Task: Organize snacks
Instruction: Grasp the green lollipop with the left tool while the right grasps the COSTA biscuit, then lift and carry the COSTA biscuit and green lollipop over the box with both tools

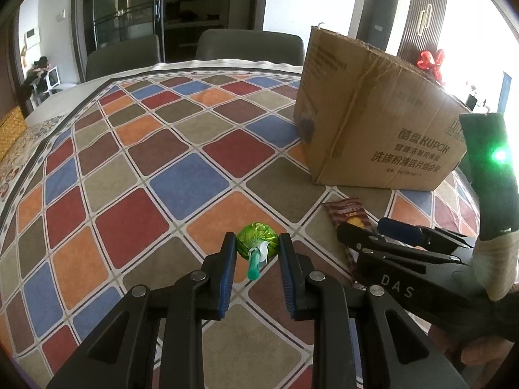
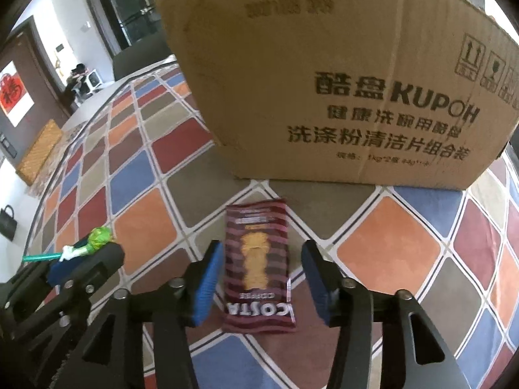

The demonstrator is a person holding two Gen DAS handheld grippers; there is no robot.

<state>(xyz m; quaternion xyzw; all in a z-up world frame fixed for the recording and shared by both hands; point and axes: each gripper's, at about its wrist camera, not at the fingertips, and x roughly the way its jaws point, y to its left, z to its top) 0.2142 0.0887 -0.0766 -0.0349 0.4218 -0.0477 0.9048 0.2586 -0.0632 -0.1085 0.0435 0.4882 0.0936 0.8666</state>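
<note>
A green-wrapped lollipop (image 1: 258, 241) with a teal stick lies on the checked tablecloth. My left gripper (image 1: 257, 243) is open, its blue-padded fingers either side of the lollipop head without clamping it. The lollipop also shows in the right wrist view (image 2: 99, 238), behind the left gripper's fingers. A maroon Costa snack packet (image 2: 259, 265) lies flat in front of the cardboard box (image 2: 340, 74). My right gripper (image 2: 261, 259) is open, its fingers either side of the packet with a gap on each side. The packet (image 1: 347, 212) and right gripper (image 1: 366, 230) show in the left wrist view.
The tall cardboard box (image 1: 373, 107) stands on the table's right part; its inside is hidden. Two grey chairs (image 1: 249, 45) stand at the far table edge (image 1: 194, 64). A woven mat (image 2: 39, 152) lies at the table's left edge.
</note>
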